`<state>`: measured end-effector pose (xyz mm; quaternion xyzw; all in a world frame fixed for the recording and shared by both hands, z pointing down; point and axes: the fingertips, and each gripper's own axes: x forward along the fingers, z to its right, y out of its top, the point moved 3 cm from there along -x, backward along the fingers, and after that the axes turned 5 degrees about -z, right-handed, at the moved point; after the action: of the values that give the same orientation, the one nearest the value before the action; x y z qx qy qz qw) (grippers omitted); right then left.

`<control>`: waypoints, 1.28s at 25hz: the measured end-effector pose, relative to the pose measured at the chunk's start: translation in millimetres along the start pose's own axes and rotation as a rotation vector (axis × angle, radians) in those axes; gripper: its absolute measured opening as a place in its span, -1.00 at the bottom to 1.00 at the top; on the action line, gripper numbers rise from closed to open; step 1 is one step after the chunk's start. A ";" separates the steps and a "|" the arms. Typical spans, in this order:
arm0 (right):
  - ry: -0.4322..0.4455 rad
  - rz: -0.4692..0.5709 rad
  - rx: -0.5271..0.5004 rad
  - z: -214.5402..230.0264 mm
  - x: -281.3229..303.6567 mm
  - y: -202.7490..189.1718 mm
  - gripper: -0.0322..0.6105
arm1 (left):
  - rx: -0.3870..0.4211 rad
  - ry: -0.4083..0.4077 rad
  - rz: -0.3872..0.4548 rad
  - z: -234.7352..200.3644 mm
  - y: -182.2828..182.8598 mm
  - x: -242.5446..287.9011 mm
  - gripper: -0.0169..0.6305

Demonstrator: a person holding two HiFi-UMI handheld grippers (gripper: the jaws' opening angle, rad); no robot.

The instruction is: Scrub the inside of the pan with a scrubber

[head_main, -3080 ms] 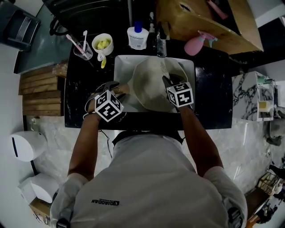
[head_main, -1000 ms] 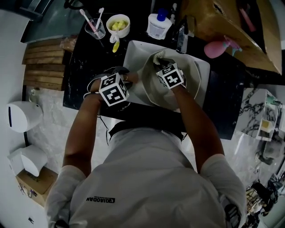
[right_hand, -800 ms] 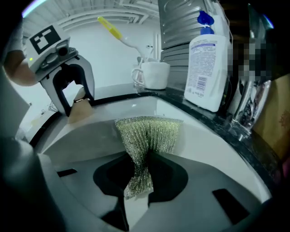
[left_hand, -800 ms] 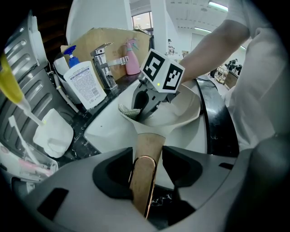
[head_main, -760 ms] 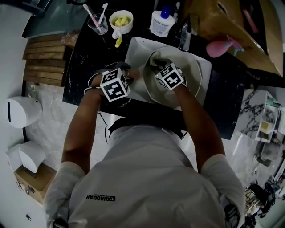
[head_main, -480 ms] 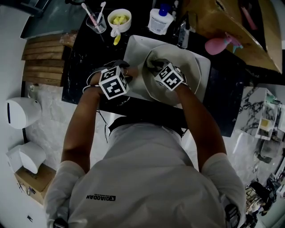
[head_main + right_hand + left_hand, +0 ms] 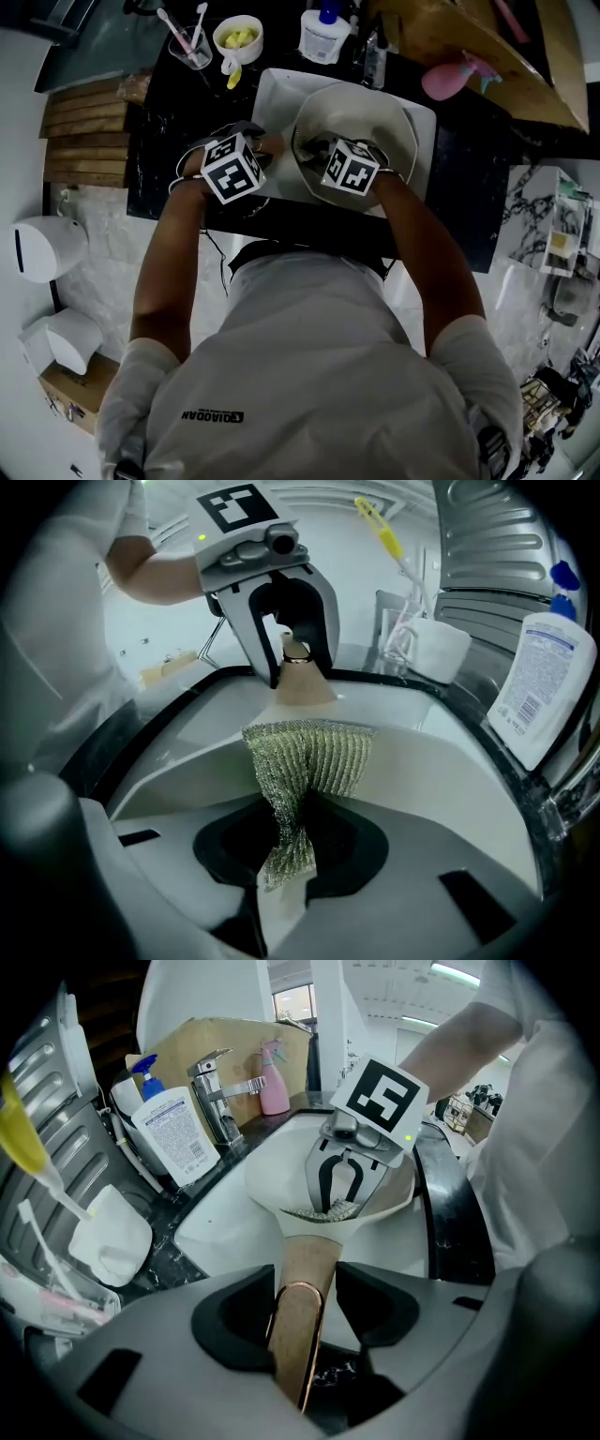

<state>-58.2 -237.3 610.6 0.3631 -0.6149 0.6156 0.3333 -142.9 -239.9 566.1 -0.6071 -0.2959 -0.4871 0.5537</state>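
A cream pan (image 7: 361, 112) lies tilted in the white sink (image 7: 265, 94). Its tan handle (image 7: 302, 1312) runs between the jaws of my left gripper (image 7: 305, 1316), which is shut on it; the same handle (image 7: 298, 672) shows in the right gripper view. My right gripper (image 7: 286, 850) is shut on a silver mesh scrubber (image 7: 305, 761), which is pressed against the pan's inner wall (image 7: 412, 771) near the handle side. In the head view the left gripper (image 7: 251, 150) sits at the pan's left rim and the right gripper (image 7: 328, 155) is inside the pan.
A tap (image 7: 373, 58) stands behind the sink. On the black counter are a white soap bottle (image 7: 321, 33), a pink spray bottle (image 7: 445, 80), a bowl (image 7: 236, 39) and a glass with toothbrushes (image 7: 190, 39). A wooden crate (image 7: 84, 127) lies at the left.
The right gripper with the scrubber has slid from the pan's far side toward the near left part of the pan. The left gripper kept its hold on the handle.
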 end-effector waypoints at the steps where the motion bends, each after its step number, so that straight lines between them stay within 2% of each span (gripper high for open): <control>1: 0.012 -0.003 -0.003 -3.0 -0.5 -0.8 -0.58 | 0.000 0.000 0.000 0.1 0.1 0.0 -0.28; 5: 0.099 0.014 0.056 -15.2 -3.2 -4.7 -0.60 | -0.003 -0.003 -0.001 0.6 -0.4 0.3 -0.28; 15: 0.275 -0.066 0.015 -49.7 -13.9 -26.6 -0.62 | -0.002 0.000 -0.002 1.0 -0.3 0.3 -0.28; 32: 0.445 -0.256 0.047 -79.9 -39.3 -75.7 -0.64 | -0.002 0.002 -0.002 1.8 0.9 -0.3 -0.28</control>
<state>23.9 -154.4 617.5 0.3013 -0.4607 0.6474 0.5271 -141.8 -238.3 565.6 -0.6069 -0.2954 -0.4887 0.5528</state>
